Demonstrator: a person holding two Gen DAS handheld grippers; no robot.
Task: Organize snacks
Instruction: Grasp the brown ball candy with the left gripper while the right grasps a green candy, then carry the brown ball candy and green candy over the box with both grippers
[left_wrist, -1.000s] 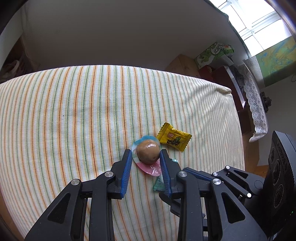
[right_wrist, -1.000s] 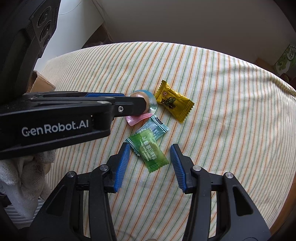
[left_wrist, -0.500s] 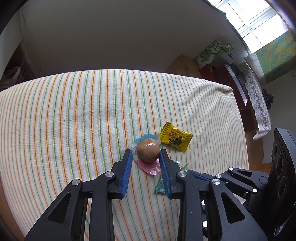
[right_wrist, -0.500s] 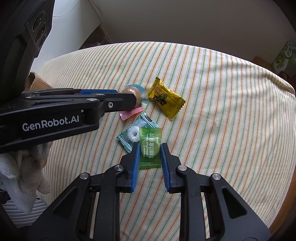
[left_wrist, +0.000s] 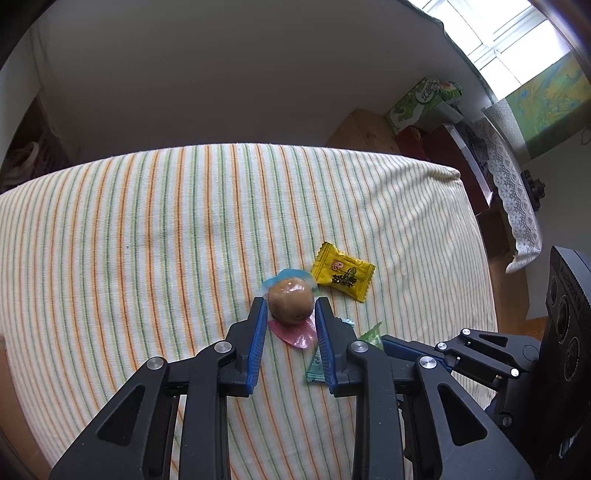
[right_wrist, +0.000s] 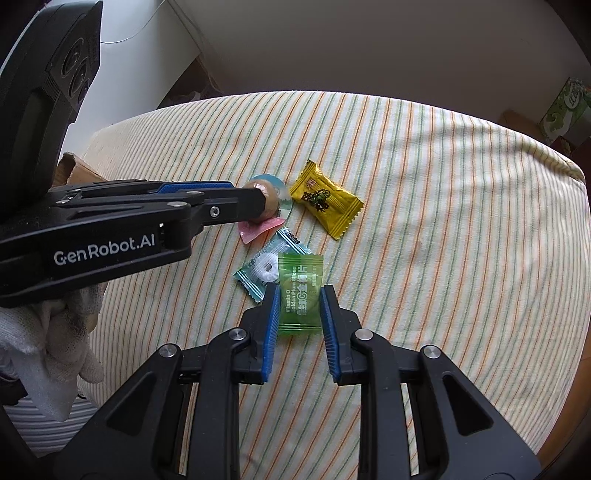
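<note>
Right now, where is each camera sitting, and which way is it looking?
Left wrist view: on the left gripper, looking down its fingers at the brown candy between its closing jaws; the right gripper shows beside it.
Right wrist view: on the right gripper, looking down at the green candy it pinches; the left gripper and a white-gloved hand show.
Both see the yellow candy and the striped cloth.

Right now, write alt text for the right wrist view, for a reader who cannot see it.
The right gripper is shut on a green candy wrapper over a striped cloth. Beside it lie a teal ring candy and a yellow candy. From the left, the left gripper, jaws closing, reaches around a brown round candy.
</note>
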